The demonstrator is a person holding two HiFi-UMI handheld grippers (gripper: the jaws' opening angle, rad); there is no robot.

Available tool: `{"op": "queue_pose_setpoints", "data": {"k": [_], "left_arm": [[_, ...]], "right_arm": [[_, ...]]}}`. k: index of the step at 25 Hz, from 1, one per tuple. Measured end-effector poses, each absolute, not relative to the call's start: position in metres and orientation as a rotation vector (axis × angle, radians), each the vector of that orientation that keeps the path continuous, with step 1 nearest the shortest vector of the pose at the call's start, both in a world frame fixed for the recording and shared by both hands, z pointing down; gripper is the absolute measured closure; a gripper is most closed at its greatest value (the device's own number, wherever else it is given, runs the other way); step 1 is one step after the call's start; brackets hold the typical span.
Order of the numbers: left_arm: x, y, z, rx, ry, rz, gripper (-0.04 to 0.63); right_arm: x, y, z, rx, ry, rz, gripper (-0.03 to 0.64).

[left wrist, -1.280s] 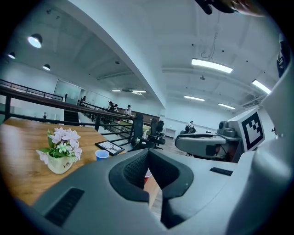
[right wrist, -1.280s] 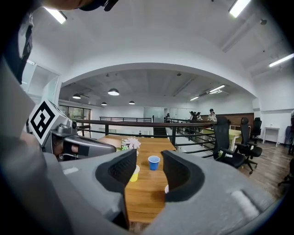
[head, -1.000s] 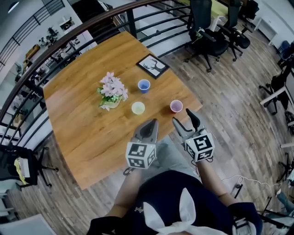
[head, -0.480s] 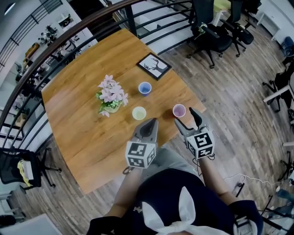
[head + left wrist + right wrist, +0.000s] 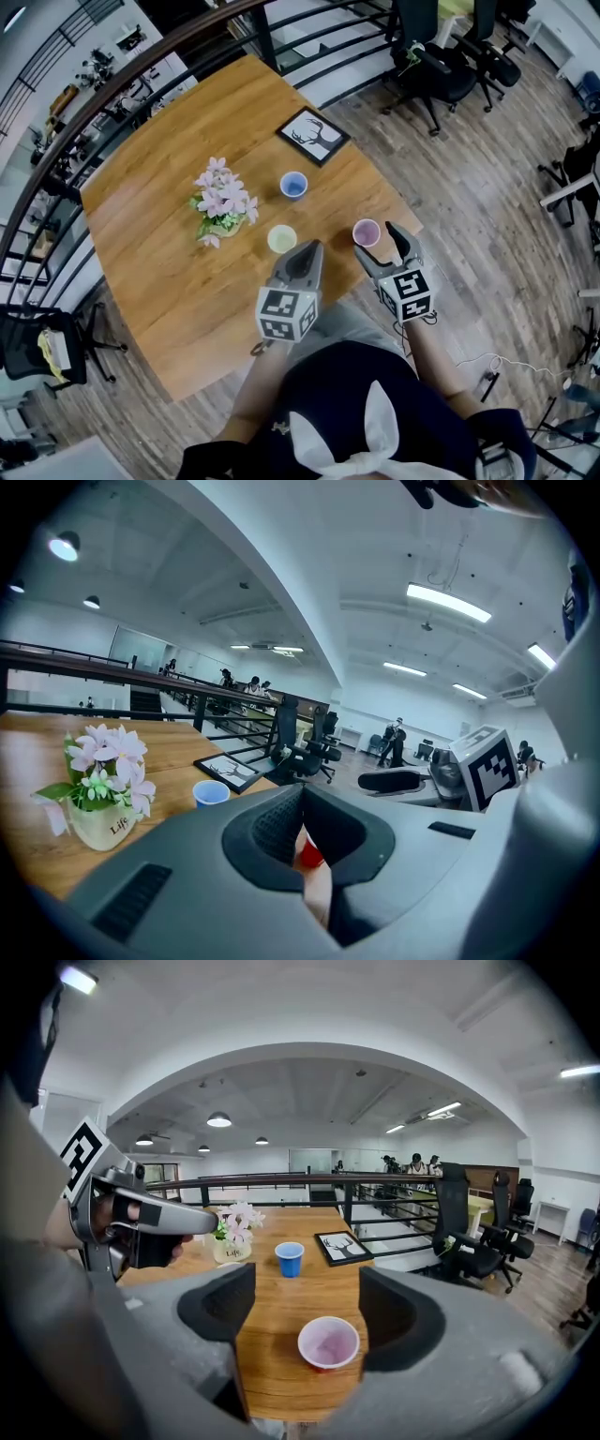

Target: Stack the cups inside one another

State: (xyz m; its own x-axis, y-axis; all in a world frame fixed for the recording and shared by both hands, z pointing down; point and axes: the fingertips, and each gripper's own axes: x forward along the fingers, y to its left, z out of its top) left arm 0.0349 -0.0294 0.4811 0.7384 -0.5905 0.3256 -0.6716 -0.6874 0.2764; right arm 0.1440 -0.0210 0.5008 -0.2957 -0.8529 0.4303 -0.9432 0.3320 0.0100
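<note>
The right tongs [image 5: 307, 1303] stand wide apart with nothing pressed between them; their jaws have just been opening, and the red cup [image 5: 328, 1342] sits upright just ahead of the gap, near the surface's closest corner, touched by neither pad. The left tongs [image 5: 306, 253] are closed to a point and carry nothing; in the left gripper view only a sliver of the red cup shows past the meeting pads. They hover just short of the yellow-green cup [image 5: 281, 239], which stands upright on the wooden surface [image 5: 169, 244] beside the red one but apart from it. Farther in stands the blue cup [image 5: 293, 185], also upright and alone, with a flower pot [image 5: 220, 202] to its left and a framed picture [image 5: 313, 135] beyond it near the far edge. No cup is nested yet, so the task looks to be at its very start: the approach to the first pick, most likely the red cup with the right tongs. The next move calls for easing those tongs forward and down until the cup wall lies between the pads, then closing gently, since a light cup of this kind would probably tip or squash under a careless squeeze, before lifting it over to another cup.
</note>
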Motion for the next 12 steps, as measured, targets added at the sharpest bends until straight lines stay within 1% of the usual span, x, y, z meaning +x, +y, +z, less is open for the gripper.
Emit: {"op": "queue_pose_setpoints", "data": {"k": [5,12], "left_arm": [[0.040,-0.035,0.488,2.546,-0.953,0.314,0.578],[0.043,-0.043,0.500,2.529,-0.931,0.351,0.578]], "right_arm": [[0.144,-0.026,0.517,1.553,-2.228,0.402,0.261],[0.152,-0.034,0.547,1.532,-2.181,0.486,0.258]]}}
